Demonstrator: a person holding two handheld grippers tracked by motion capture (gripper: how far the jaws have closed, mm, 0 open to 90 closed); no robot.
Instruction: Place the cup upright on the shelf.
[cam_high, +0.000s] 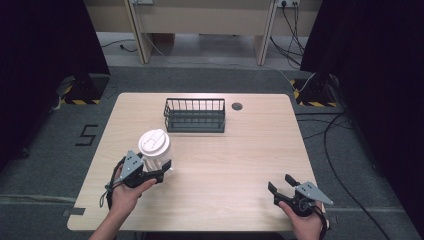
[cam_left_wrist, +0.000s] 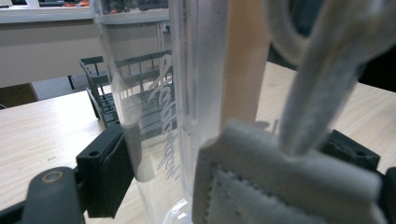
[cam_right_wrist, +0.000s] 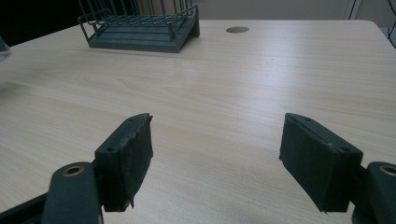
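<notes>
Left gripper (cam_high: 159, 169): jaws closed on the lower body of a clear plastic cup (cam_high: 156, 152) with a white sip lid (cam_high: 153, 141). The cup stands upright between the jaws, a black pad pressed against each side of its wall. Whether its base touches the table (cam_high: 235, 165) or hangs just above it cannot be told.

In the left gripper view the cup wall (cam_left_wrist: 154, 107) sits directly ahead, very close to the lens, with pale script lettering running down it. The one pad (cam_left_wrist: 112, 172) is flat against the cup's left side. A grey felt strip with a stitched base (cam_left_wrist: 280, 186) lies in front of the cup on the right; what it belongs to is unclear.

Dark wire basket (cam_high: 194, 114): beyond the left gripper, toward the far edge of the table, well apart from the cup. Seen through and beside the cup wall in the left gripper view (cam_left_wrist: 100, 88).

Right gripper (cam_high: 281, 186): jaws spread wide, nothing between them, held low over bare table near its front right corner. In the right gripper view (cam_right_wrist: 217, 154) both pads are apart with wood grain showing between; the basket (cam_right_wrist: 140, 28) stands far ahead and to the left, and a round cable hole (cam_right_wrist: 237, 30) lies far ahead, just right of the basket.

The two grippers are well apart from each other.
</notes>
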